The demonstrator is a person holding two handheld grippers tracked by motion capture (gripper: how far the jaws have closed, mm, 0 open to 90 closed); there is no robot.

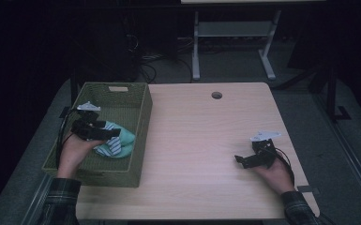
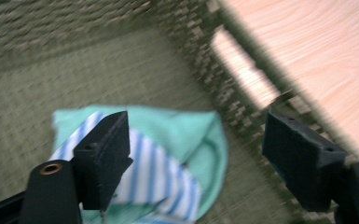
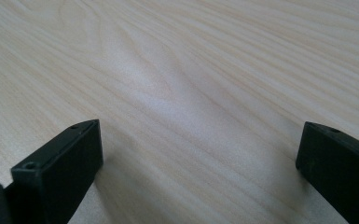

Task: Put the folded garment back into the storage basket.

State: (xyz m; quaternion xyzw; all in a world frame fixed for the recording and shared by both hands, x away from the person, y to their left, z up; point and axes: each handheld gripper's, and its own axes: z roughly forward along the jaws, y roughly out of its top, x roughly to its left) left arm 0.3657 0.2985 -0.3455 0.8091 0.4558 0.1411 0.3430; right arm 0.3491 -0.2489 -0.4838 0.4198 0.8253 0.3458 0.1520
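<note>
Our left gripper (image 2: 193, 158) hangs fingers apart over the soft mint-and-striped folded cloth (image 2: 168, 158) in the woven olive basket (image 1: 140, 140). Light and limp, we judge; pinch a folded edge. Right gripper (image 3: 200, 172) fingers apart too.

A pale wood-grain counter (image 1: 201, 140) with a round cable hole (image 1: 216, 95) near its far edge stands on grey carpet (image 1: 244, 65). Beyond it, the white legs of a second desk (image 1: 196, 47) rise from the floor, with tangled cables (image 1: 145, 61) in the dark at left.
</note>
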